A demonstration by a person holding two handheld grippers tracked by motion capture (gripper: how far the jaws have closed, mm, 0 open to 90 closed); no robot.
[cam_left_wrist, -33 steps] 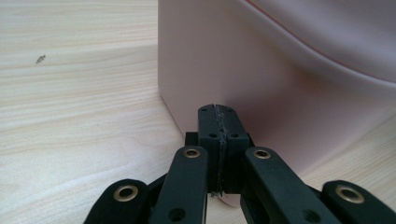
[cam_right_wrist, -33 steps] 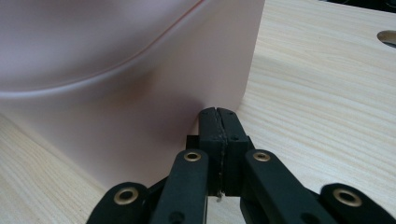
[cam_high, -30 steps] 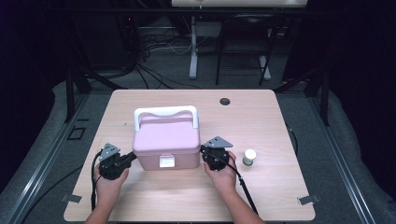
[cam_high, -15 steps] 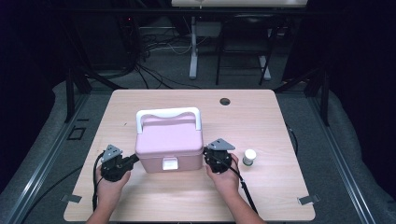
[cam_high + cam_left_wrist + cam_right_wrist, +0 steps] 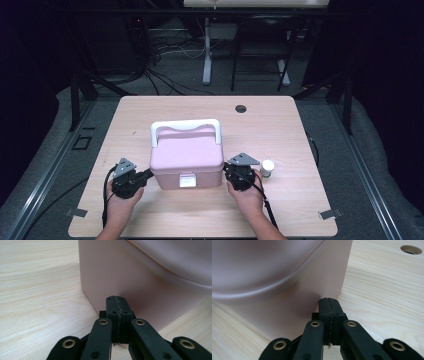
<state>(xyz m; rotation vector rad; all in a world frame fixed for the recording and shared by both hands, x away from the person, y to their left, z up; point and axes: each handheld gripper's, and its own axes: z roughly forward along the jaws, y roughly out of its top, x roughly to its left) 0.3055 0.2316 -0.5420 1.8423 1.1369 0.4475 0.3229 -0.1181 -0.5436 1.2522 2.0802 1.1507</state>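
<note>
Beside pink box point(image 5: 187, 155), left tongs point(image 5: 148, 174), right tongs point(image 5: 226, 172) closed, pressing sides

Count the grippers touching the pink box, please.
2. The left gripper presses the box on its left side; the right gripper presses its right side. Both have shut fingers.

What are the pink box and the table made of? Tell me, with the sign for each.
Pink box: looks like moulded plastic with a smooth, slightly satin finish; its walls show soft sheen, rounded edges and no grain.
Table: a pale wood-look top, matt; straight grain lines run across it, though whether solid wood or a printed laminate cannot be told.
</note>
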